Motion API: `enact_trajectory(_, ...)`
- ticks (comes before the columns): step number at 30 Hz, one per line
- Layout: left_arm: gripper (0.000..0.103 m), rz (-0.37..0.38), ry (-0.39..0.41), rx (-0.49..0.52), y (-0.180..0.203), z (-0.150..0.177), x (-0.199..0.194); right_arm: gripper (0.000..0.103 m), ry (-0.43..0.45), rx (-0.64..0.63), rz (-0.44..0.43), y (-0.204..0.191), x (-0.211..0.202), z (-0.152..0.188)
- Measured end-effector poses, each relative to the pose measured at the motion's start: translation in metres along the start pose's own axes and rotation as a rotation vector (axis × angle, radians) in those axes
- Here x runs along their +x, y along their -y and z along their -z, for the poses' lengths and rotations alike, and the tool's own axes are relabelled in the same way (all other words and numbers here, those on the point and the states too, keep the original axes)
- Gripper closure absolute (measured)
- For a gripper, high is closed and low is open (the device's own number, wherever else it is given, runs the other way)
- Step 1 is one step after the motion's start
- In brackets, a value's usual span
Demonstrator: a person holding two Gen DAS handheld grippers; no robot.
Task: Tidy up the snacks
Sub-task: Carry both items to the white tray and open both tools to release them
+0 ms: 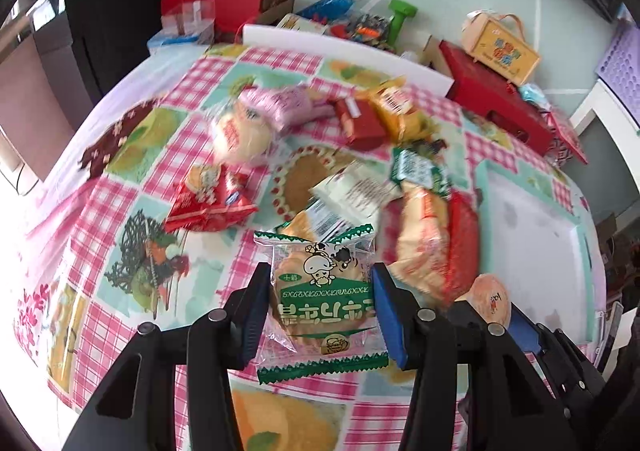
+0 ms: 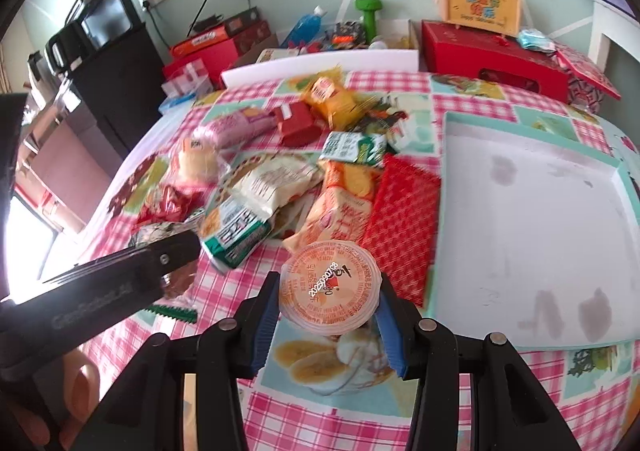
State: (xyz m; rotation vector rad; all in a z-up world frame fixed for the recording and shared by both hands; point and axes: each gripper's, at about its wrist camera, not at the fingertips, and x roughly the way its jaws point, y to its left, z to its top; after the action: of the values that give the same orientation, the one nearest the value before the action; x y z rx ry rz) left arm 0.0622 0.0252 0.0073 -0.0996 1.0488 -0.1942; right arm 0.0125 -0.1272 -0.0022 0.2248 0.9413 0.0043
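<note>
Pink-and-white checked cloth with fruit pictures covers the table (image 1: 132, 207), and a loose heap of wrapped snacks fills its middle. In the left wrist view, at lower centre, the left gripper (image 1: 318, 315) pinches a clear-and-green biscuit packet (image 1: 320, 299) printed with a cartoon cow; its blue-padded fingers press the packet's two sides, holding it just above the cloth. Directly beyond it lie a white wrapper (image 1: 352, 191) and a pale orange bag (image 1: 420, 243), with a red packet (image 1: 208, 203) to the left and a pink packet (image 1: 288, 105) and a small red box (image 1: 360, 123) further up the frame. In the right wrist view, at lower centre, the right gripper (image 2: 328, 311) clamps a round jelly cup (image 2: 330, 287) with an orange printed lid, held just in front of the heap. A red patterned packet (image 2: 400, 227) lies just right of the cup, between it and a white tray with a teal rim (image 2: 448, 179) that takes up the right side. A green-and-white packet (image 2: 236, 231) lies to the cup's left, and the left gripper's black body crosses the lower left of this frame. Along the top, against the wall, stand a red gift box (image 2: 492, 55), a yellow carry box (image 2: 480, 7), a green dumbbell (image 2: 370, 13) and a blue bottle (image 2: 306, 25).
</note>
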Motion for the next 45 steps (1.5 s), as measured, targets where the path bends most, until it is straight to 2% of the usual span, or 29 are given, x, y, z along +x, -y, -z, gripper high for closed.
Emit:
enact_trajectory(4,0.052,0.010,0.024,0.039,0.021,-0.012,-0.008,0.054,0.039,0.055,0.018,0.022,-0.009,-0.009)
enact_trajectory(12,0.052,0.073,0.057,0.161,0.093,-0.029,-0.004,0.054,0.121,0.234,0.161,0.100,-0.031,-0.030)
enact_trajectory(20,0.052,0.139,0.024,0.277,0.168,-0.031,0.025,0.054,0.158,0.429,0.269,0.187,-0.047,-0.036)
enact_trajectory(25,0.052,0.159,-0.005,0.356,0.209,-0.026,0.048,0.054,0.170,0.511,0.341,0.229,-0.050,-0.032)
enact_trajectory(34,0.052,0.148,-0.035,0.422,0.260,-0.021,0.091,0.054,0.160,0.540,0.425,0.258,-0.036,-0.029)
enact_trajectory(41,0.051,0.143,-0.052,0.427,0.279,-0.021,0.112,0.054,0.128,0.592,0.451,0.278,-0.030,-0.020)
enact_trajectory(43,0.043,0.141,-0.056,0.424,0.281,-0.020,0.113,0.053,0.124,0.596,0.455,0.280,-0.031,-0.018)
enact_trajectory(45,0.040,0.144,-0.051,0.422,0.281,-0.020,0.110,0.053,0.120,0.588,0.454,0.280,-0.032,-0.019)
